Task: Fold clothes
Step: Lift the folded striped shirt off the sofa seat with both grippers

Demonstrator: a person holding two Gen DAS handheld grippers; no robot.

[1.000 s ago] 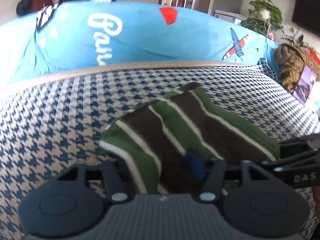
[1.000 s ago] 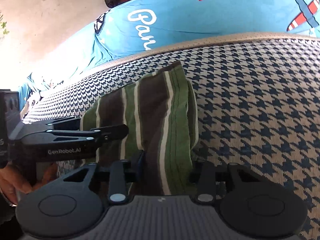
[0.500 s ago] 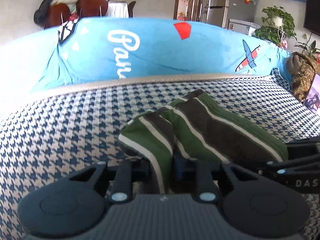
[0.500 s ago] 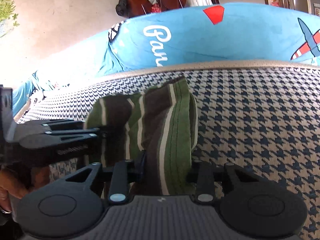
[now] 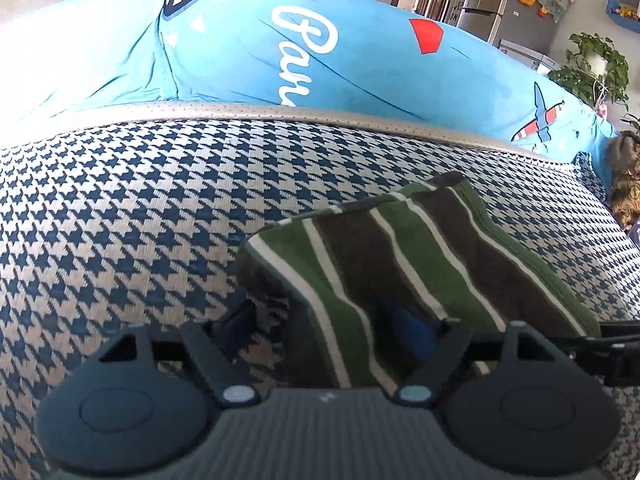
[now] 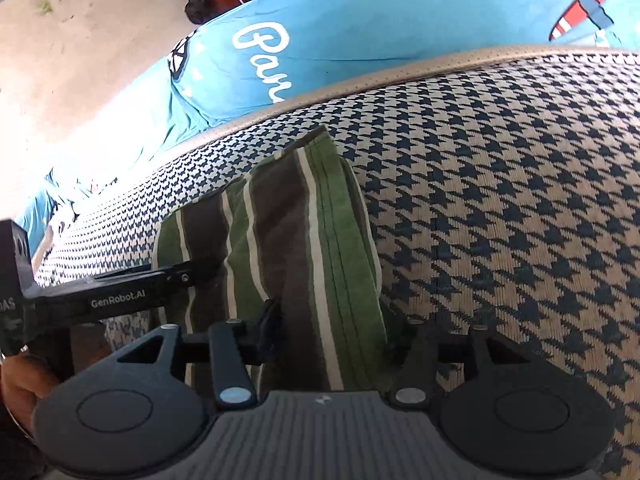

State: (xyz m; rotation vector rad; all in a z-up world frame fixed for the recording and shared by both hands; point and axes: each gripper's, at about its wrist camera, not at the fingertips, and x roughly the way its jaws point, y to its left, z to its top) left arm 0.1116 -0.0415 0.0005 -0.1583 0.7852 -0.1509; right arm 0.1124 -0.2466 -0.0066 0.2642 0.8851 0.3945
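A folded green, brown and white striped garment (image 5: 408, 256) lies flat on the houndstooth cushion (image 5: 140, 216). My left gripper (image 5: 326, 328) is at its near left corner with its jaws opening. The left finger stands off the cloth and the blue-padded right finger (image 5: 412, 336) rests on it. My right gripper (image 6: 334, 332) straddles the garment's (image 6: 288, 240) near right end. Its jaws are opening too, with the folded cloth loose between them. The left gripper's black arm (image 6: 120, 300) crosses the right wrist view over the cloth's left side.
A blue printed cover (image 5: 320, 60) drapes the sofa back behind the cushion. A person's hand (image 6: 24, 380) holds the left tool. Potted plants (image 5: 592, 68) and a fridge (image 5: 480, 4) stand far right. Bare cushion (image 6: 520, 200) spreads to the right of the garment.
The left jaws went from pinching the garment's corner to standing wide apart, and that corner dropped flat. The right jaws spread a little. The left gripper shifted sideways along the cloth's edge.
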